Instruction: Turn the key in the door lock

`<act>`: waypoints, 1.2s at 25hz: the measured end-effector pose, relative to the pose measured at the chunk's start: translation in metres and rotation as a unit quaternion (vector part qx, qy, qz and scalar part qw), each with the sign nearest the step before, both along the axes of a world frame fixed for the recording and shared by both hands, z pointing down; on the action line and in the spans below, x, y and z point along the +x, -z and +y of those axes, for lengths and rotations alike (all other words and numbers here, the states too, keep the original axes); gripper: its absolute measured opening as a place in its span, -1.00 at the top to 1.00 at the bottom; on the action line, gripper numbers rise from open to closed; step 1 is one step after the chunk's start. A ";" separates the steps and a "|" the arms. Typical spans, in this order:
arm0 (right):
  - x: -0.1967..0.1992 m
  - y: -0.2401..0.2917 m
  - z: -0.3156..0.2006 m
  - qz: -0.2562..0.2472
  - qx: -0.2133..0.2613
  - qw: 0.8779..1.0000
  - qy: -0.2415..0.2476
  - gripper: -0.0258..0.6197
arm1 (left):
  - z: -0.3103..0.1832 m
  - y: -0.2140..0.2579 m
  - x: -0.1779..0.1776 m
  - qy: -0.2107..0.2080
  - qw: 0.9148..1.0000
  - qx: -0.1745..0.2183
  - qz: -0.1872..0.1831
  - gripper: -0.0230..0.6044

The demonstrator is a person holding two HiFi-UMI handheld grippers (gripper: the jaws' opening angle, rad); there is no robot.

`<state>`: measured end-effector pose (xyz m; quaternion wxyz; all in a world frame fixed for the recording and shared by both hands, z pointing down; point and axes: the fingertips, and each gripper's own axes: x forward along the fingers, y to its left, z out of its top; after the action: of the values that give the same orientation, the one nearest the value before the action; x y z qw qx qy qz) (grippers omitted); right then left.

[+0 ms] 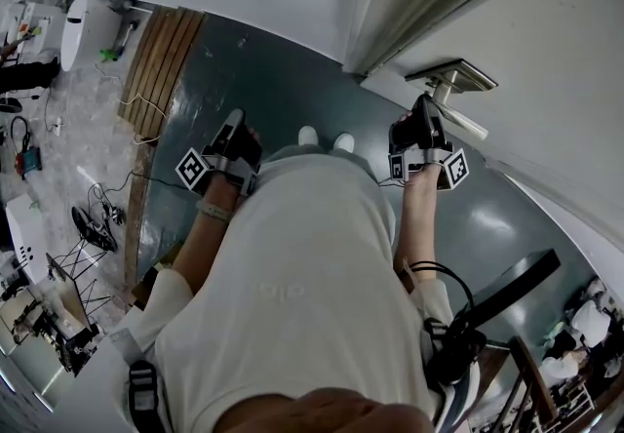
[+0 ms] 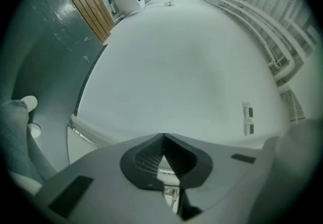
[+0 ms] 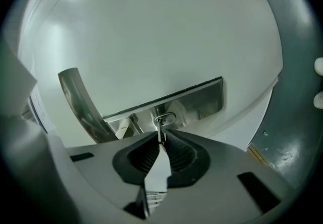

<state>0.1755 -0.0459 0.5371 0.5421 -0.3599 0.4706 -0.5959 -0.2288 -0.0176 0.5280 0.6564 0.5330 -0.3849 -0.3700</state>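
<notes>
The key point(image 3: 161, 128) sticks out of the steel lock plate point(image 3: 202, 98) on the white door point(image 3: 151, 31), with its ring-shaped head towards me. My right gripper point(image 3: 161, 141) is shut on that head, rolled so that the plate runs slantwise across its view. The lever handle point(image 3: 74, 101) curves away at the plate's left. In the head view the right gripper point(image 1: 421, 121) is pressed up to the lock plate point(image 1: 456, 78) just by the handle point(image 1: 468, 122), hiding the key. My left gripper point(image 1: 234, 127) hangs apart to the left, over the floor. Its jaws point(image 2: 164, 138) meet with nothing between them, facing a bare white wall point(image 2: 181, 66).
The dark green floor point(image 1: 263, 70) lies under the person's white shoes point(image 1: 310, 136). Wooden slats point(image 1: 161, 56) lean at the far left, beyond them cables and equipment. Two small wall switches point(image 2: 248, 119) sit to the right in the left gripper view. A dark strap and bag point(image 1: 487, 299) hang at the person's right side.
</notes>
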 end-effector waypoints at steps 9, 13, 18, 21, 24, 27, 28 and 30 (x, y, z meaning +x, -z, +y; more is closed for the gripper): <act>-0.004 0.002 -0.001 0.042 0.011 0.999 0.017 0.79 | -0.001 -0.001 0.001 -0.004 1.000 -0.002 0.005 0.90; -0.003 0.004 -0.002 0.051 0.013 0.998 0.025 0.78 | -0.003 0.000 0.003 -0.004 1.000 -0.002 0.011 0.90; 0.010 0.008 0.008 0.156 -0.023 0.987 0.041 0.78 | -0.007 -0.001 0.012 -0.010 1.000 -0.002 0.016 0.90; 0.021 0.019 0.024 0.279 -0.037 0.958 0.056 0.78 | -0.007 -0.002 0.013 -0.014 1.000 -0.003 0.021 0.90; 0.021 0.031 0.036 0.481 -0.033 0.871 0.096 0.78 | -0.008 -0.004 0.015 -0.016 0.999 -0.006 0.028 0.90; 0.011 0.028 0.045 0.696 -0.029 0.701 0.151 0.78 | -0.008 -0.007 0.016 -0.014 0.999 -0.008 0.037 0.90; 0.007 0.026 0.047 0.752 -0.028 0.638 0.164 0.78 | -0.008 -0.008 0.017 -0.014 0.999 -0.008 0.039 0.90; -0.002 0.026 0.049 0.834 -0.024 0.521 0.180 0.78 | -0.008 -0.008 0.018 -0.016 0.999 -0.008 0.040 0.90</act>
<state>0.1734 0.0026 0.5113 -0.2259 -0.6129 0.7478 -0.1188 -0.2112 -0.0258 0.5358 0.6813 0.5183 -0.3531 -0.3775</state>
